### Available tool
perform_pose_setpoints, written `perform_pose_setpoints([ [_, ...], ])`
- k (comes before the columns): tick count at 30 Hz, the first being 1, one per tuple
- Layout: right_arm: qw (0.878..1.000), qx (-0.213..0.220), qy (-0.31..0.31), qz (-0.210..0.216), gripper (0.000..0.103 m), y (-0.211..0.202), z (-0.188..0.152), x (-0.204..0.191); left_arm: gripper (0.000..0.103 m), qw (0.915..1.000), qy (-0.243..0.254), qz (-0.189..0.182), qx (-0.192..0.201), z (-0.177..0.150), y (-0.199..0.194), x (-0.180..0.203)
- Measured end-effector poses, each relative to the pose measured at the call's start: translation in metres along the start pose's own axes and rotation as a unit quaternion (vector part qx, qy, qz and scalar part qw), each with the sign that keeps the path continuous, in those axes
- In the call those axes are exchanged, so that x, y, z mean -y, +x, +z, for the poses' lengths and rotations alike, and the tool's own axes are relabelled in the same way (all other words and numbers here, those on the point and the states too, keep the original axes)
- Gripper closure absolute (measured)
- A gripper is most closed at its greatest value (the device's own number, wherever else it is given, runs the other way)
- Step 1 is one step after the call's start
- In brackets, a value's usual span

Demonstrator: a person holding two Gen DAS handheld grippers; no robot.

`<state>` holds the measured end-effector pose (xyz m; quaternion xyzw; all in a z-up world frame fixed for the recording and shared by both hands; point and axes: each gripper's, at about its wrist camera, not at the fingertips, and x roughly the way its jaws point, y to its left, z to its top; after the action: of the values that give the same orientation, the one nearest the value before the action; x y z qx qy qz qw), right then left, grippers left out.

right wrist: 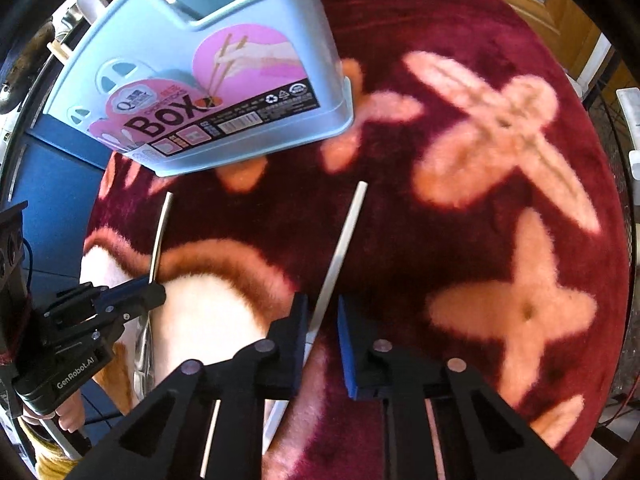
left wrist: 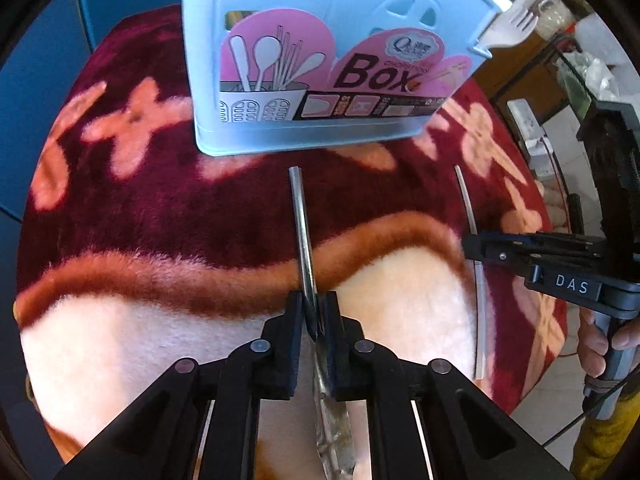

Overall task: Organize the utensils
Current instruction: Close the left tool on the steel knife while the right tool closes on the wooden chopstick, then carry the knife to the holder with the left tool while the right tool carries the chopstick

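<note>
My left gripper (left wrist: 315, 312) is shut on a metal table knife (left wrist: 303, 232); its handle points toward the light blue utensil box (left wrist: 320, 132) just ahead. The left gripper also shows in the right wrist view (right wrist: 154, 286) with the knife (right wrist: 159, 236). My right gripper (right wrist: 322, 312) is open, its fingers on either side of a white chopstick (right wrist: 342, 240) lying on the rug. In the left wrist view the right gripper (left wrist: 470, 242) sits over that chopstick (left wrist: 466, 196). A white plastic fork (left wrist: 516, 28) stands in the box.
A round table is covered by a dark red fleece rug (right wrist: 500, 240) with pink flowers. The box (right wrist: 208, 92) stands at the rug's far side and holds several utensils. Blue cabinet (left wrist: 40, 100) lies left, clutter and a wooden door beyond.
</note>
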<state>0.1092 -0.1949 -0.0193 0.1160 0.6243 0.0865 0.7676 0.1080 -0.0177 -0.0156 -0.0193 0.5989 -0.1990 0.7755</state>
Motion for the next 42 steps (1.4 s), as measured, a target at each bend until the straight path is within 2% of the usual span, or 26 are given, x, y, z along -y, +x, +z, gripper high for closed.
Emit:
perform_pose_setpoints([
  [4,0.999,0.009,0.026,0.030,0.096,-0.008,-0.003,0.014,0.096,0.9996,-0.013,-0.014,0.019,-0.004,-0.006,-0.005],
  [7,0.996,0.029,0.047,0.066,0.096,-0.017,-0.011,0.025,0.096,0.9986,-0.022,-0.028,0.040,-0.008,-0.014,-0.006],
  [11,0.993,0.067,0.048,0.087,0.096,-0.034,-0.022,0.030,0.096,0.9956,-0.030,-0.045,0.076,-0.014,-0.029,-0.006],
  [17,0.983,0.155,0.026,0.096,0.096,-0.075,-0.039,0.021,0.096,0.9861,-0.027,-0.052,0.156,-0.022,-0.068,0.000],
  [24,0.961,0.259,-0.003,0.093,0.096,-0.118,-0.050,0.010,0.096,0.9686,-0.019,-0.048,0.243,-0.020,-0.113,0.006],
  [29,0.947,0.311,-0.018,0.082,0.096,-0.135,-0.046,-0.004,0.096,0.9530,-0.019,-0.036,0.300,-0.006,-0.146,0.005],
  [37,0.932,0.354,-0.036,0.065,0.096,-0.147,-0.034,-0.009,0.096,0.9340,-0.025,-0.007,0.356,0.034,-0.174,-0.001],
  [42,0.924,0.376,-0.047,0.060,0.096,-0.151,-0.023,-0.011,0.096,0.9148,-0.025,0.028,0.402,0.060,-0.188,0.002],
])
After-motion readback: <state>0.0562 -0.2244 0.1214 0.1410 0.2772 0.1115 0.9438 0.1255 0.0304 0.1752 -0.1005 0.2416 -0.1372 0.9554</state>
